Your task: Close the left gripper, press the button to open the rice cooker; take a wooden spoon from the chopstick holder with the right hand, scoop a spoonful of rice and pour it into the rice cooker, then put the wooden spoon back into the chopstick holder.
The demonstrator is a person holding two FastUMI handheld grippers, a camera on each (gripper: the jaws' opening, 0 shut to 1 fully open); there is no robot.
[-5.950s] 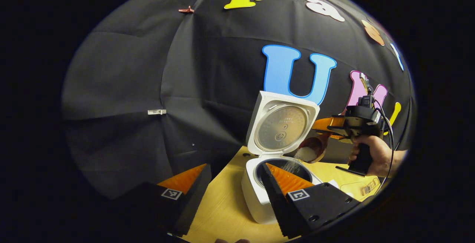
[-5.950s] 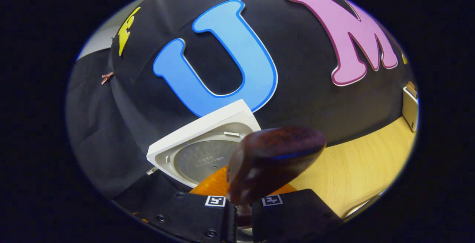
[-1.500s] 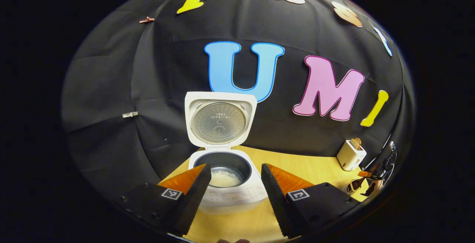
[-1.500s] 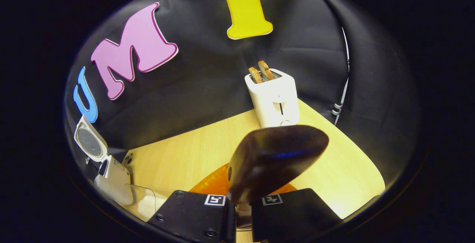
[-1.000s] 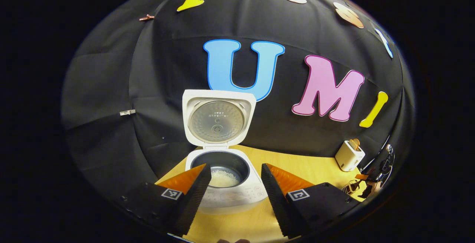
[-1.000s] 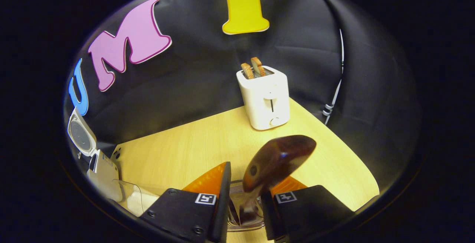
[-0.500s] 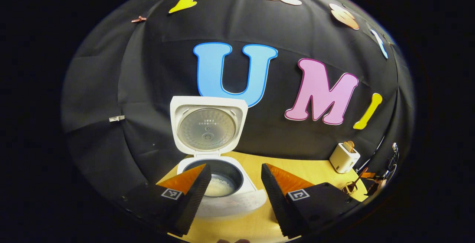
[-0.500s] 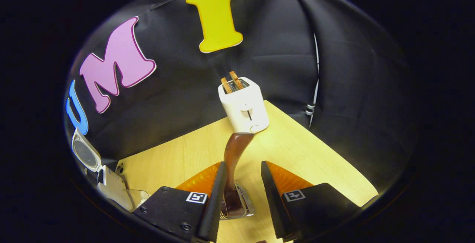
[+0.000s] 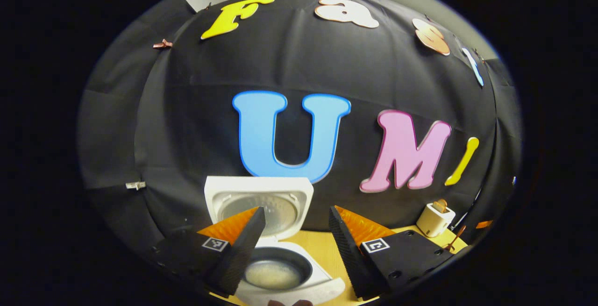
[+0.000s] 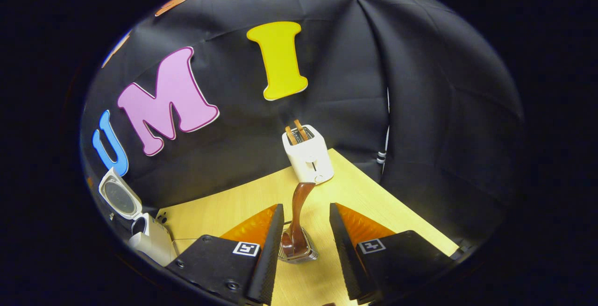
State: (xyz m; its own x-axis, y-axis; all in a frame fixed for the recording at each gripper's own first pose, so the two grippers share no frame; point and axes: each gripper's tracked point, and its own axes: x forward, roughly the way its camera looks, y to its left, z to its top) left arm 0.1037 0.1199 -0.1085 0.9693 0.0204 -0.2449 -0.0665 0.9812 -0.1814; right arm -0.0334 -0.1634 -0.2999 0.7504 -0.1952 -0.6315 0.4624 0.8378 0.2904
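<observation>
The white rice cooker [image 9: 299, 292] stands open with its lid [image 9: 280, 189] upright, and white rice [image 9: 272, 274] lies in its dark pot. My left gripper [image 9: 296, 209] hangs open above and in front of the cooker, holding nothing. In the right gripper view the dark wooden spoon [image 10: 297, 203] stands in the wire chopstick holder [image 10: 311, 253] on the table. My right gripper [image 10: 306, 206] is open, one finger on each side of the spoon and clear of it. The cooker [image 10: 152, 243] sits far left in that view.
A white toaster [image 10: 308, 156] with two slices sticking up stands at the back of the wooden table [image 10: 224, 215], just behind the spoon; it shows small at the right in the left gripper view [image 9: 434, 219]. A clear container [image 10: 184, 244] sits beside the cooker.
My right gripper opened and let go of the spoon, which now stands in the holder, then drew back. The left gripper view tilted upward, so the cooker sank lower in it.
</observation>
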